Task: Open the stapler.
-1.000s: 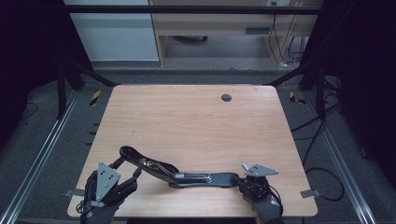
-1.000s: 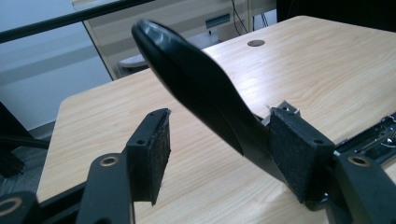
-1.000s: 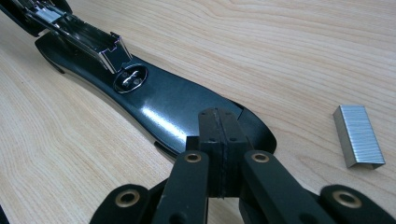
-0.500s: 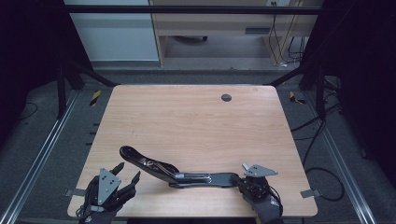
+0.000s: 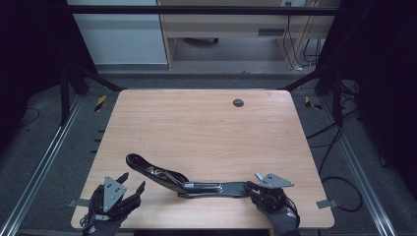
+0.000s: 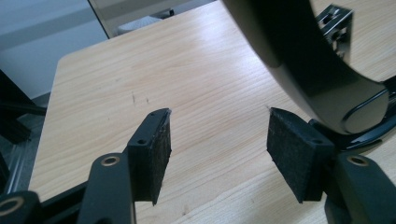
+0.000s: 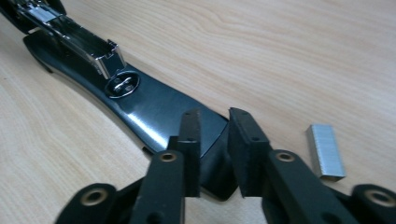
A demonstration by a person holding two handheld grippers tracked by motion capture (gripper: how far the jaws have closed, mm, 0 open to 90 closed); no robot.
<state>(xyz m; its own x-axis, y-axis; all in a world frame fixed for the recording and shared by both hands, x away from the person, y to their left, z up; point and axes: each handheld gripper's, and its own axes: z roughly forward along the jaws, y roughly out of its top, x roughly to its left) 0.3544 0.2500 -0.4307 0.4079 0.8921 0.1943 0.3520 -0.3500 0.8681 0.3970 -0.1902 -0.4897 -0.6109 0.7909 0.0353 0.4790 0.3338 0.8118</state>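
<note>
Both tongs stand released: right tongs (image 7: 214, 140) have just been opening over the base end of the stapler (image 5: 187, 182), which lies flipped open at the counter's (image 5: 206, 128) six o'clock; left tongs (image 6: 219, 154) gape beside its lid. I judge reloading is under way. Next I'd pick up the staple strip (image 7: 325, 150) at three o'clock. Nothing blocks it.

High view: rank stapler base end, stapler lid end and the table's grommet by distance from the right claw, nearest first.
From the right claw:
1. Stapler base end, right at the claw, near the table's front edge.
2. Stapler lid end, raised, to the left.
3. Grommet, near the far edge.
</note>
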